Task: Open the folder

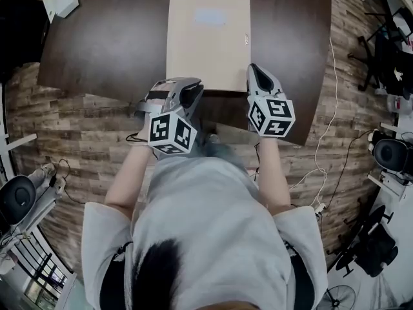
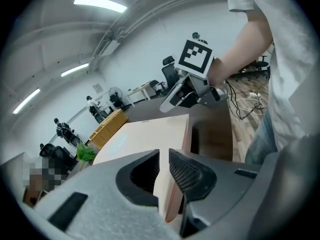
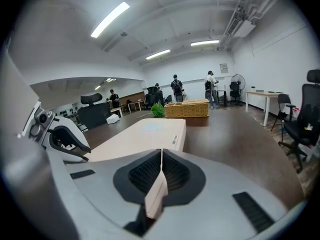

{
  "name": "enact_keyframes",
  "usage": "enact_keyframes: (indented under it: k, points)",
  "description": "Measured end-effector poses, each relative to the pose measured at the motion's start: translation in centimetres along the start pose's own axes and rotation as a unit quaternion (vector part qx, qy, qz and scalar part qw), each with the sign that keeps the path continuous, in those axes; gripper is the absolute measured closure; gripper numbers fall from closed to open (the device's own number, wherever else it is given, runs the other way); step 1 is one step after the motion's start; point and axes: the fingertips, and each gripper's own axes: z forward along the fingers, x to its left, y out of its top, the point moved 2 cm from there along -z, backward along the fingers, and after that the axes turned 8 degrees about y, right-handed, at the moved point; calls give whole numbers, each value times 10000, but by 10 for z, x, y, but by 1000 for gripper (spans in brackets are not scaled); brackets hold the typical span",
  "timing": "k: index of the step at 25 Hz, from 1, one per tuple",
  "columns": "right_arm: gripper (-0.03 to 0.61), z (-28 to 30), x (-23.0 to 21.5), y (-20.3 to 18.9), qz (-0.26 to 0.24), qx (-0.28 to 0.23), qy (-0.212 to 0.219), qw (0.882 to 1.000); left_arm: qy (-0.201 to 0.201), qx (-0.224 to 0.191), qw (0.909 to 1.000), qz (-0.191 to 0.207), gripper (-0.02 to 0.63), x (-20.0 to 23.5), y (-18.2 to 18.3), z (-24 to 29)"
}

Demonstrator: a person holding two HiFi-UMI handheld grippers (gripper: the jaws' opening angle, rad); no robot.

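Note:
A beige folder (image 1: 208, 41) lies closed and flat on the dark table (image 1: 110, 44). My left gripper (image 1: 191, 94) is at its near left corner, my right gripper (image 1: 258, 76) at its near right corner. In the left gripper view the folder's (image 2: 145, 139) thick near edge, with a pinkish rim, sits between the jaws of the left gripper (image 2: 164, 165), which are shut on it. In the right gripper view the right gripper (image 3: 161, 174) is shut on a thin edge of the folder (image 3: 145, 136). Each gripper shows in the other's view: the right gripper (image 2: 182, 94), the left gripper (image 3: 60, 136).
A white object (image 1: 61, 3) lies at the table's far left corner. A wicker basket (image 3: 187, 109) and a green plant (image 3: 158, 110) stand beyond the folder. Cables (image 1: 326, 134) run over the wooden floor at the right; office chairs (image 1: 387, 50) stand around. People stand far back.

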Motion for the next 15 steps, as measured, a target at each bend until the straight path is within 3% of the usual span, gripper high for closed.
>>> enact_keyframes:
  k: [2, 8, 15]
  points:
    - [566, 0, -2, 0, 15, 3, -4, 10000, -65, 39, 9999, 152, 552, -6, 1, 2]
    - [566, -4, -4, -1, 61, -24, -27, 10000, -39, 229, 9978, 613, 538, -16, -5, 5]
    - [566, -6, -4, -7, 77, 3, -31, 10000, -41, 466, 9963, 722, 538, -21, -14, 11]
